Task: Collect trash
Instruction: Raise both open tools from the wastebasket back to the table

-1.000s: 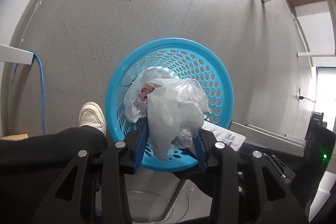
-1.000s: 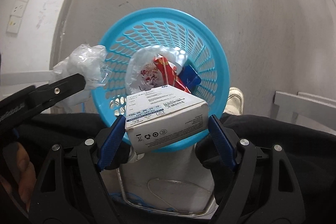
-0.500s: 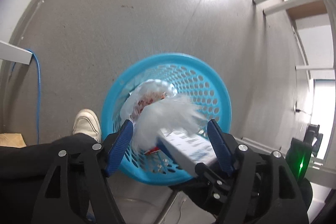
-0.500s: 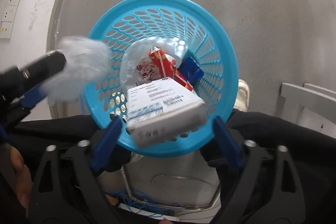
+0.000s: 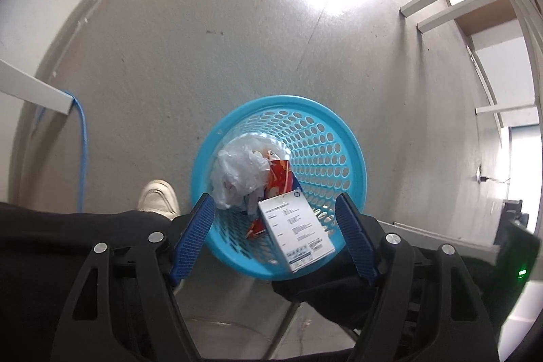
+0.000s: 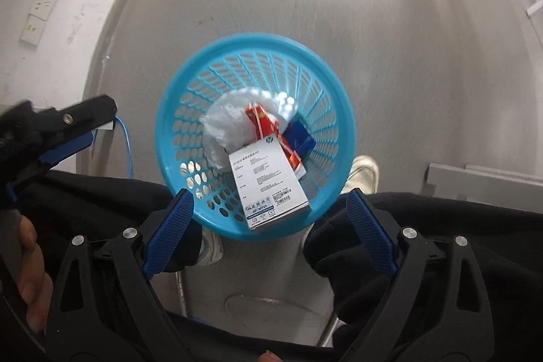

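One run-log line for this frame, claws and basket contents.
left claw: open, empty | right claw: open, empty | blue basket: white box, clear plastic bag, red wrapper inside | jaws just opened

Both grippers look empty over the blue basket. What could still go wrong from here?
1. The white box leans on the blue basket rim, one end poking over it; a nudge might tip it out.
2. The person's shoe sits against the basket; a step could knock it over.
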